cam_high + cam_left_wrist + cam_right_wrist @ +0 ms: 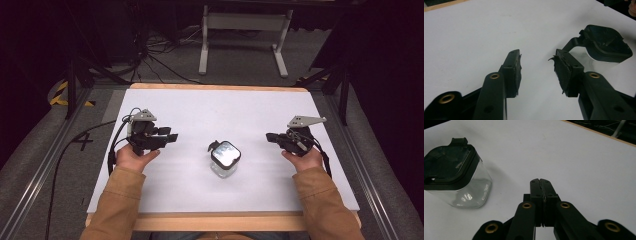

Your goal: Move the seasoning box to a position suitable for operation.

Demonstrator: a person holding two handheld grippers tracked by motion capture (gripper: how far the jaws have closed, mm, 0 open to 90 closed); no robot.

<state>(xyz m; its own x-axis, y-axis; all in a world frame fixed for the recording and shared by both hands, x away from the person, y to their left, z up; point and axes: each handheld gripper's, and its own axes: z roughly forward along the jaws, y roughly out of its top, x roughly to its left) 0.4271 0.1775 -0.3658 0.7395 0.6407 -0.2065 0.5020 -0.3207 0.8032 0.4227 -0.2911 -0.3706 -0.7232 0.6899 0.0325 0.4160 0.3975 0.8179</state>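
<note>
While my left gripper [170,137] holds its jaws spread apart with nothing between them, my right gripper [270,136] keeps its jaws pressed together, empty. Between the two, near neither, a clear container with a black lid [225,159] stands upright on the white table [210,107], untouched.

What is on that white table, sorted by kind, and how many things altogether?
Clear jar with black lid: 1
Hand-held claws: 2, left claw open, right claw shut
Total: 3
</note>
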